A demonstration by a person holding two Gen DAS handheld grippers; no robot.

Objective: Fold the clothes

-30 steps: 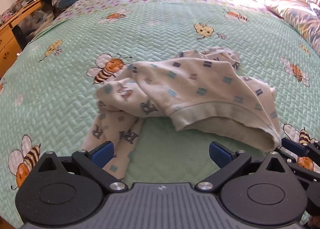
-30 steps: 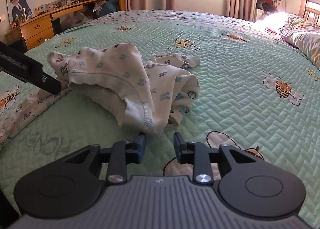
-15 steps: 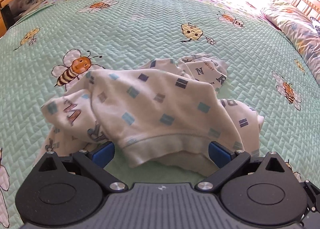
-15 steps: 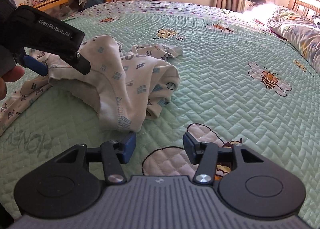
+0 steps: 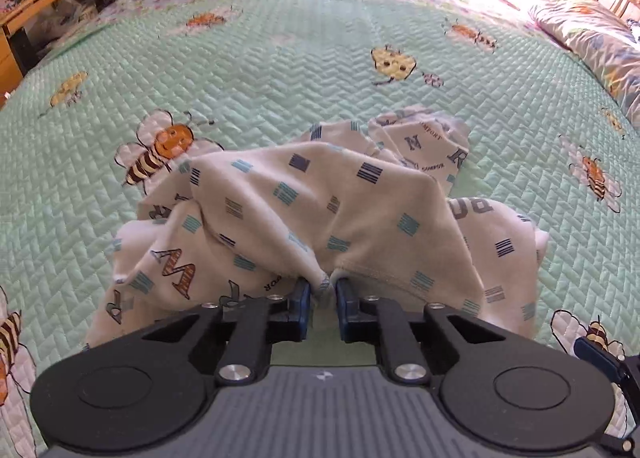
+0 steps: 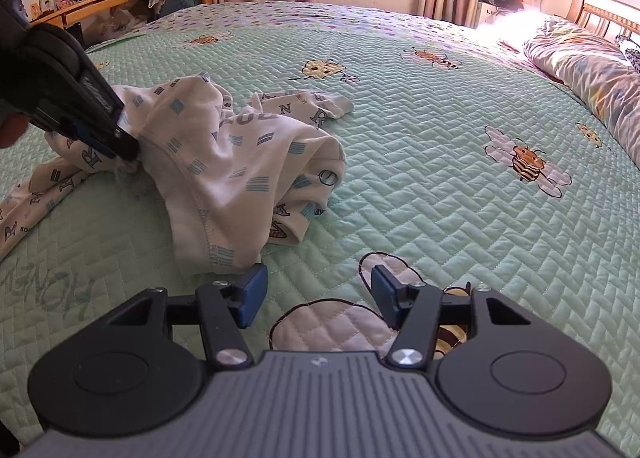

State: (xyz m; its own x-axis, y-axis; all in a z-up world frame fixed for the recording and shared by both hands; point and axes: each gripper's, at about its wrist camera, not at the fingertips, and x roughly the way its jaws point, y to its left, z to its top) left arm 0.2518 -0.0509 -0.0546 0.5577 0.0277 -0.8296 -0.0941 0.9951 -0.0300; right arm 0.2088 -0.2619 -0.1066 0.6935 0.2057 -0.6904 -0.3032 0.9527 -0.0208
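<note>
Crumpled white garment (image 5: 320, 210) sits mid-bed on the quilt (image 5: 280, 70). Left hand-held gripper (image 5: 322, 292) closing, pads pinching the hem. Right hand-held gripper (image 6: 316, 290) opening, nothing btwn jaws, just beside the hem corner. Risk: thin pinch slips when lifted, or grabs 2 layers, so the fold skews.

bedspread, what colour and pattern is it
Mint green bedspread, herringbone-quilted, with cartoon bees; clearest in the right wrist view.

A green quilted bedspread (image 5: 280, 70) with bees, a pillow (image 6: 592, 70) at the headboard, a cluttered wooden desk (image 6: 100, 2).
</note>
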